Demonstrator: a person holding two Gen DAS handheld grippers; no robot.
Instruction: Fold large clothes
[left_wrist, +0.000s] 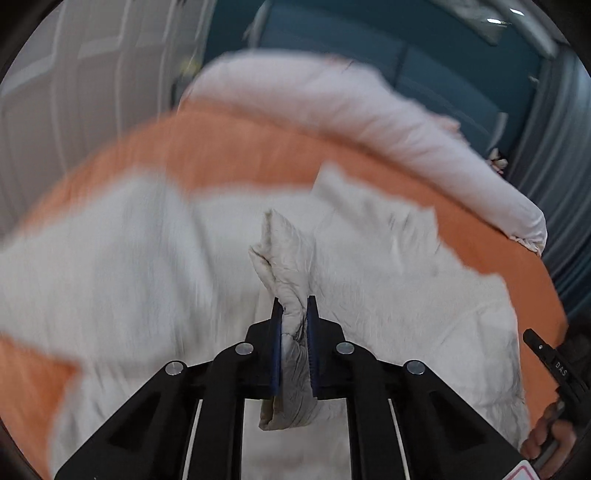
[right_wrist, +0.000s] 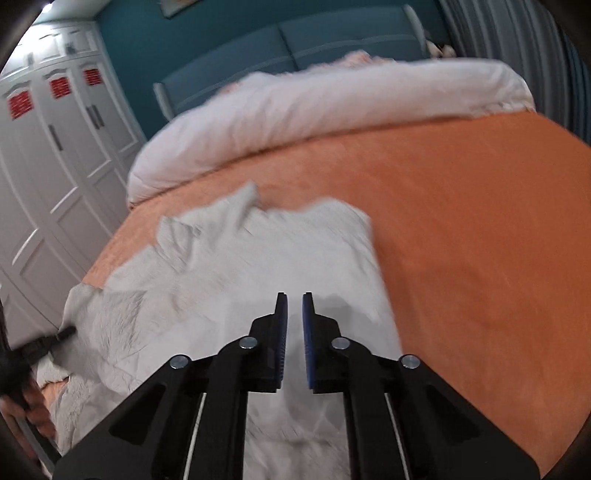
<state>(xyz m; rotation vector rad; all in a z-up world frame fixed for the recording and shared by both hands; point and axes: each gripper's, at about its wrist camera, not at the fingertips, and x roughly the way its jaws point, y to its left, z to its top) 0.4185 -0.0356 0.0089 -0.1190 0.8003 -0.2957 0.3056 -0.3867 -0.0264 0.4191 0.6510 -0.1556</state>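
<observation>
Our left gripper (left_wrist: 294, 301) is clamped on a bunched fold of the white garment (left_wrist: 166, 266); the cloth stands up between the blue pads (left_wrist: 276, 332) as a crumpled peak and hangs down below them in a thick wad. The rest of the garment spreads out ahead of and to both sides of these tongs, rumpled, on the orange bedspread (left_wrist: 229, 147).

Our right gripper (right_wrist: 294, 299) has its jaws drawn almost together, with only a narrow slit between the pads (right_wrist: 282, 332). We see no cloth pinched in that slit; the garment (right_wrist: 229, 266) lies under and ahead of the fingertips, and whether they touch it we cannot tell. From this side the garment runs to the left, where the left gripper (right_wrist: 62, 332) meets its edge, and orange spread lies bare to the right.

A rolled white duvet (right_wrist: 314, 107) lies across the far end of the bed, well apart from both tongs.
</observation>
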